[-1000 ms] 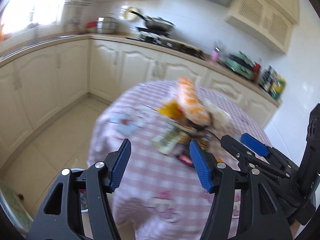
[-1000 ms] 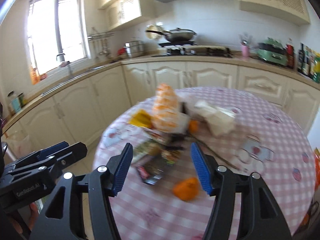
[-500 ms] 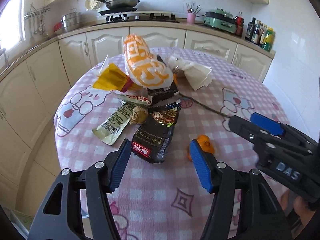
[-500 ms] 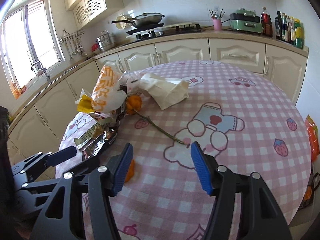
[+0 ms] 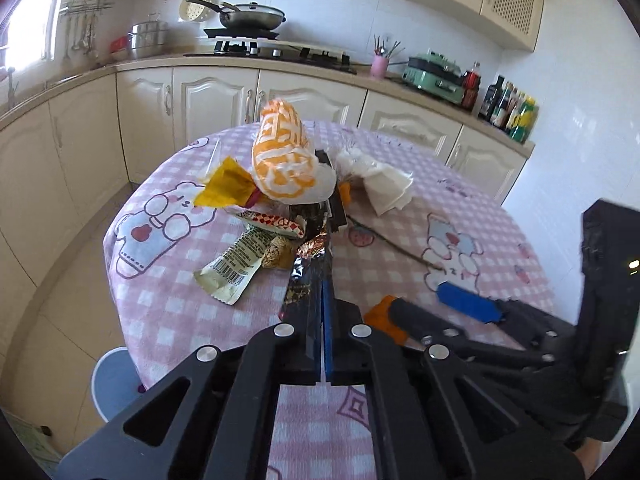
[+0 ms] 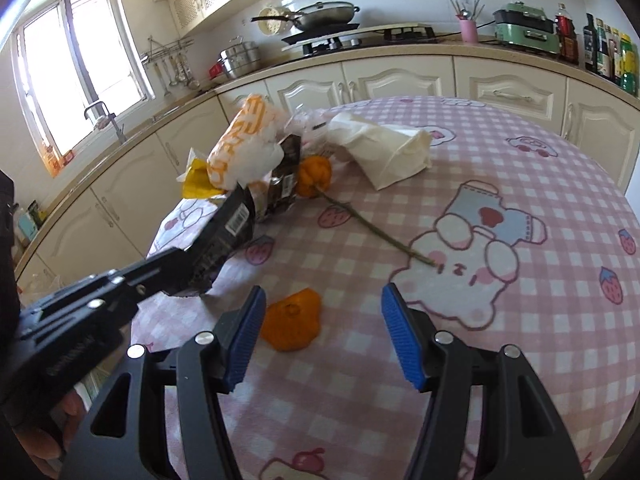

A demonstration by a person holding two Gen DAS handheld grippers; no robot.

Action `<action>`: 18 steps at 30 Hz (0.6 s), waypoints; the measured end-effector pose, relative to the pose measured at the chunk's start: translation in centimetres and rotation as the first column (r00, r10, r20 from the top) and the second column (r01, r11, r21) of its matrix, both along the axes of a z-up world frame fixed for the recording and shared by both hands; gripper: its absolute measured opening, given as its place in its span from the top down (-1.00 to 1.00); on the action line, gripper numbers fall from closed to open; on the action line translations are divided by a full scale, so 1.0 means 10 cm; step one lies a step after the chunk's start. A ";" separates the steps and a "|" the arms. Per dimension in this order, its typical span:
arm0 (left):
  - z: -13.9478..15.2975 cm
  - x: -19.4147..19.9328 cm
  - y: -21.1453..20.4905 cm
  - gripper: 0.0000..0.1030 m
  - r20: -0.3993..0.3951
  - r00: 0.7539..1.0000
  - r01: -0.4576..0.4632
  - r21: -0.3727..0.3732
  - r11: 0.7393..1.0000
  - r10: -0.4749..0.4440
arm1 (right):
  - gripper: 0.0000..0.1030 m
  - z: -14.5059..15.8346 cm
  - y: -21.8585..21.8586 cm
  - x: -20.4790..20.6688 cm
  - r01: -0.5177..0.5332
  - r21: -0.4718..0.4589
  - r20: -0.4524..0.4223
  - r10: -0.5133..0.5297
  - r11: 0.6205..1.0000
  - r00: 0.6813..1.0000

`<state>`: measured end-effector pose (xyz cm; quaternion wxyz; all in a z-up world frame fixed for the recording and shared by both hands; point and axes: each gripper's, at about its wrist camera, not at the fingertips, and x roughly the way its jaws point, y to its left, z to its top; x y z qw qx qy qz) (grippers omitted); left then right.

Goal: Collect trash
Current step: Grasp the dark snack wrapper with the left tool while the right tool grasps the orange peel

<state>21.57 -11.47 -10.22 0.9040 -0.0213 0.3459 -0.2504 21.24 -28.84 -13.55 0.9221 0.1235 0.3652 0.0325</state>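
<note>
A pile of trash lies on the pink checked tablecloth [image 5: 168,312]: an orange-and-white bag [image 5: 284,156], a yellow wrapper [image 5: 226,184], a cream wrapper with a barcode [image 5: 236,268], crumpled white paper [image 5: 384,188] and a thin stem [image 6: 376,232]. My left gripper [image 5: 322,296] is shut on a black snack wrapper [image 5: 306,280], which also shows lifted in the right wrist view [image 6: 224,236]. My right gripper [image 6: 322,332] is open just above an orange peel piece [image 6: 294,324]. Another orange peel [image 6: 314,174] sits by the pile.
The round table stands in a kitchen with cream cabinets [image 5: 208,96], a stove and pan [image 5: 252,16] and bottles [image 5: 508,110] on the counter behind. A pale blue bin or stool [image 5: 112,380] stands on the floor at the table's left edge.
My left gripper has closed on the black wrapper and raised its near end. My right gripper has come down toward the orange peel piece near the table's front.
</note>
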 end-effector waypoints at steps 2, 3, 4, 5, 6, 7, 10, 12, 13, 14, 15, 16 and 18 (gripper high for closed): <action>0.03 -0.03 0.04 1.00 0.001 1.000 0.004 -0.031 1.000 -0.004 | -0.16 -0.01 0.08 0.03 -0.023 -0.007 -0.014 0.023 1.000 1.000; 0.04 -0.05 0.07 1.00 0.001 1.000 0.011 -0.049 0.999 -0.011 | -0.16 -0.02 0.11 0.04 -0.034 -0.011 -0.023 0.034 0.999 0.999; 0.05 -0.05 0.09 1.00 0.001 1.000 0.010 -0.056 0.998 -0.010 | -0.16 -0.04 0.16 0.07 -0.044 -0.032 -0.041 0.043 0.999 0.998; 0.07 -0.05 0.10 1.00 0.006 1.000 0.005 -0.058 0.998 -0.005 | -0.15 -0.06 0.20 0.09 -0.047 -0.059 -0.052 0.044 0.997 0.998; 0.07 -0.06 0.11 1.00 0.009 1.000 0.003 -0.060 0.998 -0.003 | -0.15 -0.07 0.26 0.10 -0.050 -0.103 -0.053 0.045 0.993 0.998; 0.08 -0.07 0.13 1.00 0.009 1.000 0.007 -0.067 0.998 -0.007 | -0.04 -0.07 0.29 0.10 -0.051 -0.132 -0.057 0.044 0.990 0.997; 0.12 -0.10 0.21 1.00 0.020 1.000 0.008 -0.096 0.995 -0.006 | 0.27 -0.08 0.33 0.08 -0.051 -0.166 -0.053 0.043 0.985 0.998; 0.15 -0.12 0.26 1.00 0.031 1.000 0.009 -0.108 0.994 -0.005 | 0.27 -0.05 0.34 0.04 -0.044 -0.173 -0.038 0.038 0.984 0.999; 0.18 -0.14 0.29 1.00 0.039 0.999 0.008 -0.116 0.993 -0.003 | 0.27 -0.03 0.34 0.02 -0.043 -0.167 -0.027 0.039 0.985 0.999; 0.21 -0.16 0.33 1.00 0.048 0.999 0.005 -0.127 0.992 0.001 | 0.27 0.01 0.35 -0.01 -0.043 -0.160 -0.011 0.042 0.986 0.999; 0.24 -0.17 0.38 1.00 0.056 0.998 0.002 -0.138 0.990 0.006 | 0.27 0.06 0.36 -0.03 -0.045 -0.153 0.006 0.047 0.987 0.999; 0.27 -0.19 0.42 1.00 0.063 0.998 -0.003 -0.147 0.989 0.012 | 0.27 0.13 0.39 -0.05 -0.053 -0.140 0.029 0.058 0.989 0.998; 0.33 -0.20 0.52 1.00 0.074 0.997 -0.017 -0.165 0.986 0.030 | 0.27 0.26 0.45 -0.07 -0.080 -0.104 0.064 0.087 0.991 0.994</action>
